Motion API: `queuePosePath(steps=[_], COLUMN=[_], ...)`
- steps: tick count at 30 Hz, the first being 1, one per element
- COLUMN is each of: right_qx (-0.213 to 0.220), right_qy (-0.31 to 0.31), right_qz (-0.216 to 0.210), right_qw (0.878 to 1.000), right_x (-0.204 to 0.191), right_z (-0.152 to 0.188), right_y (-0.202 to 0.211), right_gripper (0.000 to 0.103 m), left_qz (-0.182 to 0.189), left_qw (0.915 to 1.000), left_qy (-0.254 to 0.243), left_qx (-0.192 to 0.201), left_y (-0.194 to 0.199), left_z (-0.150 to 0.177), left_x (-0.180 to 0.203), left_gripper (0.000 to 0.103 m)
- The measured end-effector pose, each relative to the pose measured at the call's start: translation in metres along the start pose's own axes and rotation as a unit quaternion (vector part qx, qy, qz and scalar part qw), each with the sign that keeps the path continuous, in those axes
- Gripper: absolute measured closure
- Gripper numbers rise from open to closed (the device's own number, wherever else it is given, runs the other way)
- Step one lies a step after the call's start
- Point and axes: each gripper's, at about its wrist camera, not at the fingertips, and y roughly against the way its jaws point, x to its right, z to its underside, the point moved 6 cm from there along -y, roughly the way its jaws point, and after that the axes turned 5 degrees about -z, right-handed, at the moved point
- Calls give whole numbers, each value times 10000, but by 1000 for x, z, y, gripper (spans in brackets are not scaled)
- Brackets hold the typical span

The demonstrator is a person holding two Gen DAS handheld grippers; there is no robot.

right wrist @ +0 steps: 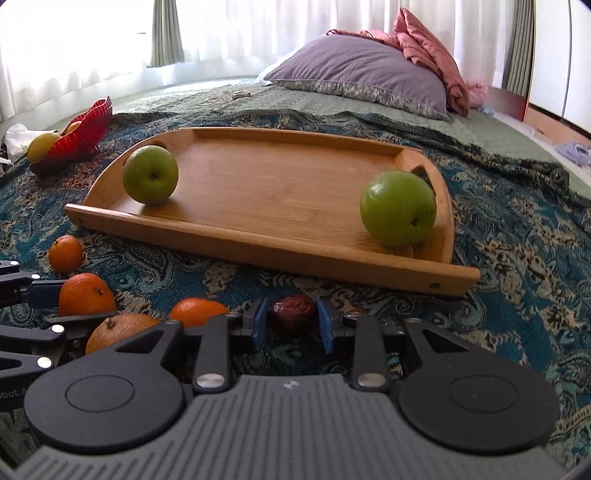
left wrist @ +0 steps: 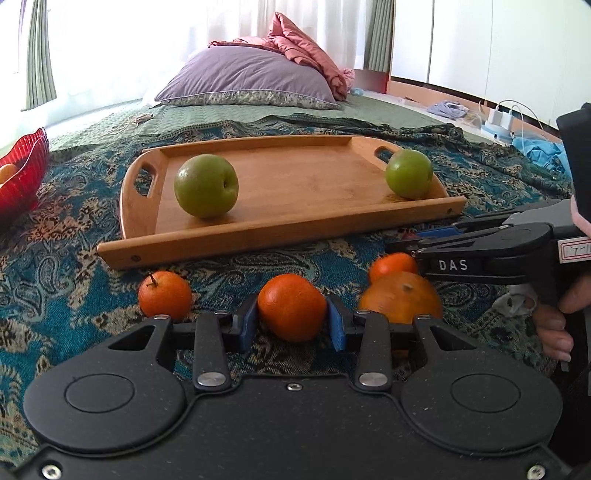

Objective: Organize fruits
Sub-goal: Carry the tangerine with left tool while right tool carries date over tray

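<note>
Tangerine (left wrist: 291, 312) sits clamped between left gripper (left wrist: 291, 321) jaws.

A bed (left wrist: 110, 122) fills the room, spread with a green quilted cover and, over its near part, a teal paisley throw (right wrist: 517, 266). At the head lies a purple pillow (left wrist: 247, 79) with a patterned edge, a pink duvet (left wrist: 306, 48) bunched just behind it. White curtains (right wrist: 240, 33) glow with daylight, green drapes (left wrist: 38, 55) beside them. Past the bed's far edge sit white chargers with cables (left wrist: 498, 118), perhaps on a low shelf, near crumpled blue cloth (left wrist: 535, 147).
</note>
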Motion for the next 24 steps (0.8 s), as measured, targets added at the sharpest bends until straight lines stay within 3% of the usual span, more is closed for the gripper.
queuePosePath(steps=[7,14,24], right_qx=[338,730,642], right_qy=[68,25,-205], right_qz=[12,34,-56], right_qw=[9994,9973,9977], right_x=[-3,0,19], right_z=[-6,-39,-90], right_y=[11,24,8], right_gripper=[72,72,72], left_qz=[-76,-93,-230], left_qw=[9999,9989,9978], left_qy=[55,326,547], left_qx=[143,327,300], left_y=[3,2,-25], left_z=[-21,-60,-124], left_x=[-15,-34,-62], left_gripper=[67,67,67])
